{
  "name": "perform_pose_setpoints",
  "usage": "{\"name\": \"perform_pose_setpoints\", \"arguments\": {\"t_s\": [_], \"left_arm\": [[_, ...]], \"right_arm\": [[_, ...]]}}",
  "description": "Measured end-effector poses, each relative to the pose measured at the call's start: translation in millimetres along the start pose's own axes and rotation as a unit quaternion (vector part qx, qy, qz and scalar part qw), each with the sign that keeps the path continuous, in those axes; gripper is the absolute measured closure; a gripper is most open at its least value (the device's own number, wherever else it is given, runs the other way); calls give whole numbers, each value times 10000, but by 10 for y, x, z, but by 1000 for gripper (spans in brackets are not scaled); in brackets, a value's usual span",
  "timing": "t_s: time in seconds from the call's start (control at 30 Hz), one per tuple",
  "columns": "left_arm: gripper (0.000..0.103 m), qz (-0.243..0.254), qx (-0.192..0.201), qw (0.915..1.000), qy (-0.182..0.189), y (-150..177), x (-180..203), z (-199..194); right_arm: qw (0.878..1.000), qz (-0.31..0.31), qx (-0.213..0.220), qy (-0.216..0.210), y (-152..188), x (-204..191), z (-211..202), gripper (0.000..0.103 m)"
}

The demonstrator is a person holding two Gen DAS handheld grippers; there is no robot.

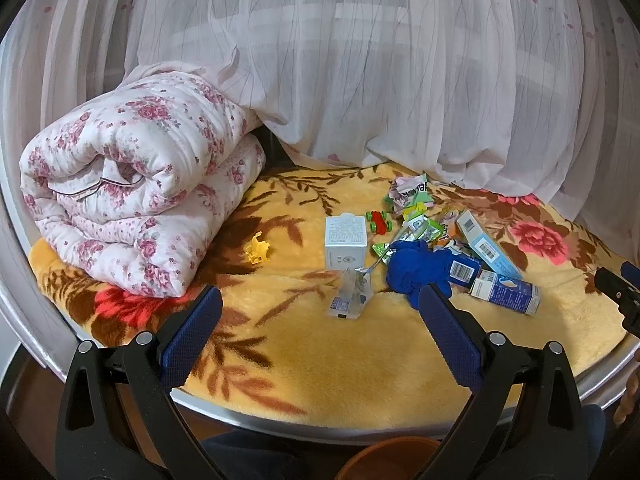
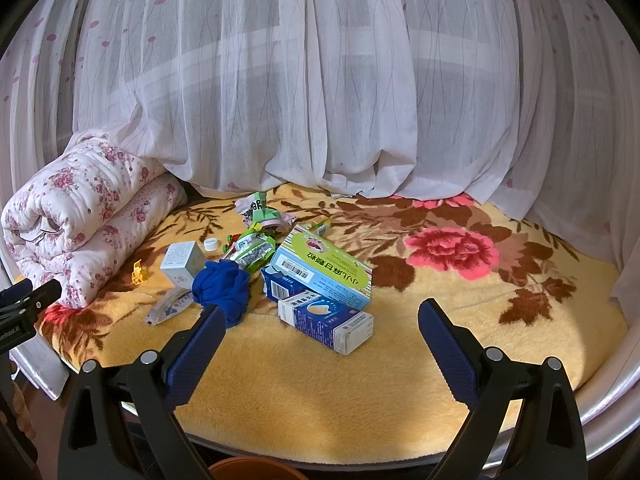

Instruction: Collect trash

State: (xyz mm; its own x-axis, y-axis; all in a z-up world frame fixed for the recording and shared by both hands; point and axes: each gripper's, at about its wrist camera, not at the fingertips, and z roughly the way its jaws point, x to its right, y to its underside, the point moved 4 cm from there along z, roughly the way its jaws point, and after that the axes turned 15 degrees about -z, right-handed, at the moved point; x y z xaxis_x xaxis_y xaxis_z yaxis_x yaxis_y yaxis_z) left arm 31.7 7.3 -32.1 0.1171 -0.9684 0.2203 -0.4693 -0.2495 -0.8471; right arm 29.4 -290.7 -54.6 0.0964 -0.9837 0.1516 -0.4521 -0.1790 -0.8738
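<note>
Trash lies in a pile on the yellow floral blanket (image 1: 320, 360). It holds a white box (image 1: 345, 240) (image 2: 183, 263), a clear plastic wrapper (image 1: 351, 296) (image 2: 168, 305), a blue-and-white carton (image 1: 506, 292) (image 2: 326, 322), a large green-and-blue medicine box (image 2: 322, 270) (image 1: 486, 248), green snack wrappers (image 1: 416, 232) (image 2: 252, 250) and crumpled paper (image 1: 408, 192) (image 2: 256, 204). A blue cloth (image 1: 416, 270) (image 2: 222, 288) lies among them. My left gripper (image 1: 320, 300) is open and empty, short of the wrapper. My right gripper (image 2: 320, 312) is open and empty, around the near side of the carton.
A rolled floral quilt (image 1: 132, 200) (image 2: 76, 216) lies at the left. Sheer curtains (image 1: 360, 72) hang behind. A yellow toy (image 1: 258, 250) and a red-green toy car (image 1: 378, 222) sit by the pile. An orange bin rim (image 1: 388, 460) (image 2: 252, 470) is below the bed edge.
</note>
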Motion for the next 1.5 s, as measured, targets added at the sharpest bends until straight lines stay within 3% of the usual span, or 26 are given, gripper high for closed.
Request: {"name": "perform_pose_setpoints", "arguments": {"t_s": [0.97, 1.1, 1.23, 1.5], "left_arm": [[7, -15, -60, 10000, -3, 45, -4, 12], [7, 1, -87, 10000, -8, 161, -6, 2], [7, -1, -247, 9997, -45, 221, -29, 109], [7, -23, -785, 9969, -96, 407, -71, 380]], "right_arm": [[10000, 5, -20, -15, -75, 120, -6, 7], [10000, 0, -42, -22, -27, -26, -9, 7], [9999, 3, -122, -16, 55, -31, 84, 6], [9977, -33, -668, -85, 311, -26, 649, 6]]}}
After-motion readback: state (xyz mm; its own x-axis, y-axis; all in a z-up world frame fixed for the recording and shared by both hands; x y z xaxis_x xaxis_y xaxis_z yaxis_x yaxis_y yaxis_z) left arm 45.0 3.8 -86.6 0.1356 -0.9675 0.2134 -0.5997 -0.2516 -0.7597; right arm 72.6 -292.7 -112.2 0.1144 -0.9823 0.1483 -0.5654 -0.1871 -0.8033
